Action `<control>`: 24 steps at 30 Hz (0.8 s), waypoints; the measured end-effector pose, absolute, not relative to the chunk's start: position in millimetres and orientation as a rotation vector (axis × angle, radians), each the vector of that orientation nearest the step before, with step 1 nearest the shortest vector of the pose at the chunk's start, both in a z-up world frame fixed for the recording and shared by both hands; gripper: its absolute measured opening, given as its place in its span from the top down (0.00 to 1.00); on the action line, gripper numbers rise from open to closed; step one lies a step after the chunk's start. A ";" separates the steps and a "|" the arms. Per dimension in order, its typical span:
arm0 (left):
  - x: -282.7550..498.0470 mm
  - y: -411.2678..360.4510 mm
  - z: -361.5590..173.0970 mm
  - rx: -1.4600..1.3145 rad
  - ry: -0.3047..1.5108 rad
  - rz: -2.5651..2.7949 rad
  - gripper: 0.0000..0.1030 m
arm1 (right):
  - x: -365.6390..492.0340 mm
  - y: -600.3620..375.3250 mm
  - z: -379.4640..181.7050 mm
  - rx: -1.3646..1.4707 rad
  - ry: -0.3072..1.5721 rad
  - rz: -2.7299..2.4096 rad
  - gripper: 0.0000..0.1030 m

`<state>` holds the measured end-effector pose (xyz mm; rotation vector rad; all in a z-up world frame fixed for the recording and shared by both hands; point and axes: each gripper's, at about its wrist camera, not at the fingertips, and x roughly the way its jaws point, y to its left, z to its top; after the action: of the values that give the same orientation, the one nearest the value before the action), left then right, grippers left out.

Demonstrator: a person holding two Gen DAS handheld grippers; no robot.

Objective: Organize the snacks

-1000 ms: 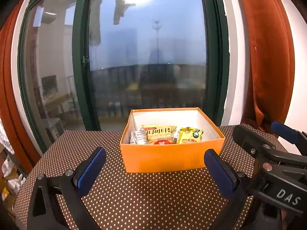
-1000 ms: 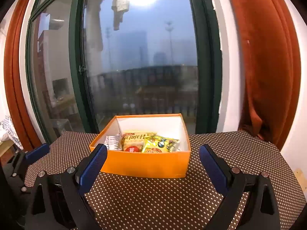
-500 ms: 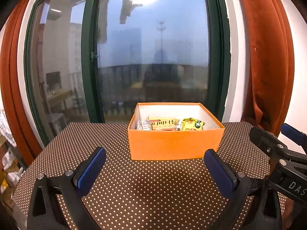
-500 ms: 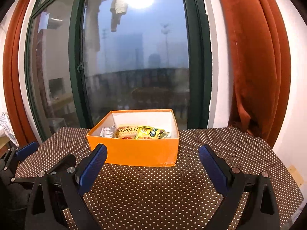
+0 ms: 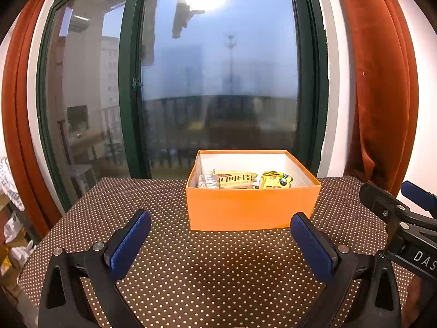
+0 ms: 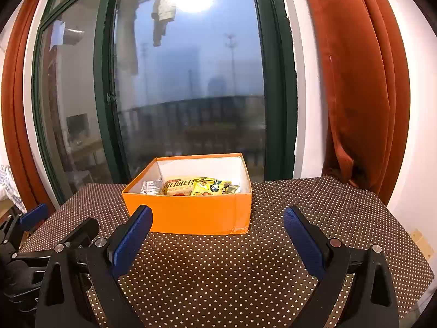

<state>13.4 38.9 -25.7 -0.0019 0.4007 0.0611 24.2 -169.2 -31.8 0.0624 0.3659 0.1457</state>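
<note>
Both tongs (image 5: 220, 242) (image 6: 217, 239) hanging spread, empty. Snack packets (image 5: 236, 180) sitting in box (image 5: 251, 210) at 12 o'clock: light, crinkly, slippery; pinching an edge seam looks best.

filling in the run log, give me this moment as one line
left gripper: open, empty | right gripper: open, empty | snack packets: inside orange box | dotted table: bare near grippers
</note>
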 end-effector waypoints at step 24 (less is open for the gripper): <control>17.7 31.9 -26.2 -0.020 0.403 0.068 0.00 | 28.3 -177.8 -33.5 0.078 0.380 0.135 0.05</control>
<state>17.7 31.9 -26.2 -0.0196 0.4026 0.0682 28.3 -177.8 -33.5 0.0783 0.3803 0.1352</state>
